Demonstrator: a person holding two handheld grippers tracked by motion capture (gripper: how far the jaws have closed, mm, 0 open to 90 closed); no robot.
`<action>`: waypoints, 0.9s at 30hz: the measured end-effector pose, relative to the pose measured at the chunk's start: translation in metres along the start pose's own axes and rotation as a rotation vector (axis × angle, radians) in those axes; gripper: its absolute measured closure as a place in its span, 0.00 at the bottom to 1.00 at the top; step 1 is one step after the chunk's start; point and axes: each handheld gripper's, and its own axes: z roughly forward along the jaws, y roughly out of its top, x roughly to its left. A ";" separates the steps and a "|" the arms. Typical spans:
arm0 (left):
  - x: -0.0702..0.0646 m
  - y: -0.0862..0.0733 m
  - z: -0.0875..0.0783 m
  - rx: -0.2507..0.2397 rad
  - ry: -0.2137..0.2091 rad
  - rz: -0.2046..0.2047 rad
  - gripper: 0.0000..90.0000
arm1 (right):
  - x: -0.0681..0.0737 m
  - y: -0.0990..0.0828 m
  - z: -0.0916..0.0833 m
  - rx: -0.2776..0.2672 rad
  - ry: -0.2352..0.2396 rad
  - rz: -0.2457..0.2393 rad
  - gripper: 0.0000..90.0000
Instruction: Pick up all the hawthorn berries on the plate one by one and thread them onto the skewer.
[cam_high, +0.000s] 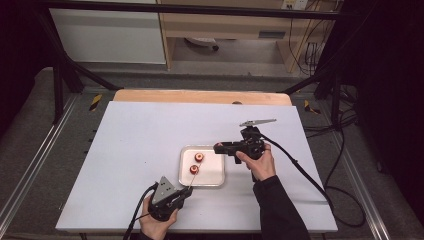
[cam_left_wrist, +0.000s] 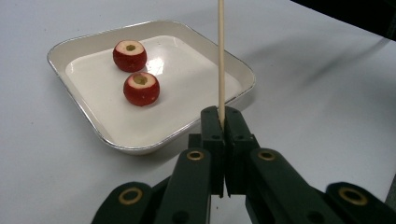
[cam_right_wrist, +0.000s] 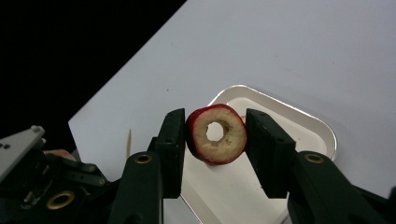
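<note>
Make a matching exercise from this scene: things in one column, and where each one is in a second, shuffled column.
Things:
1. wooden skewer
2. cored red fruit with the hole right through it
3. two other red fruits
4. white tray

Places:
A. lying in the tray
B. clamped upright in the left tongs
C. resting on the white table
D. held between the jaws of the right tongs, above the tray

Pairs: 1-B, 2-D, 3-A, 4-C

Bright overhead light on the white table (cam_high: 150, 130), dark surroundings at the edges. Glare glints off the tray (cam_left_wrist: 154, 51) floor. Soft shadows stretch across the table; near jaws slightly blurred, edges grainy.
</note>
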 end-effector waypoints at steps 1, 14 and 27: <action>-0.001 0.000 0.000 -0.001 0.000 0.000 0.98 | 0.000 -0.001 -0.002 -0.040 0.005 0.020 0.66; -0.011 0.005 0.009 -0.016 0.000 -0.013 0.98 | 0.005 -0.009 -0.004 -0.242 0.032 0.126 0.66; -0.016 0.015 0.021 -0.055 0.021 -0.057 0.98 | 0.012 -0.015 0.007 -0.370 0.084 0.159 0.66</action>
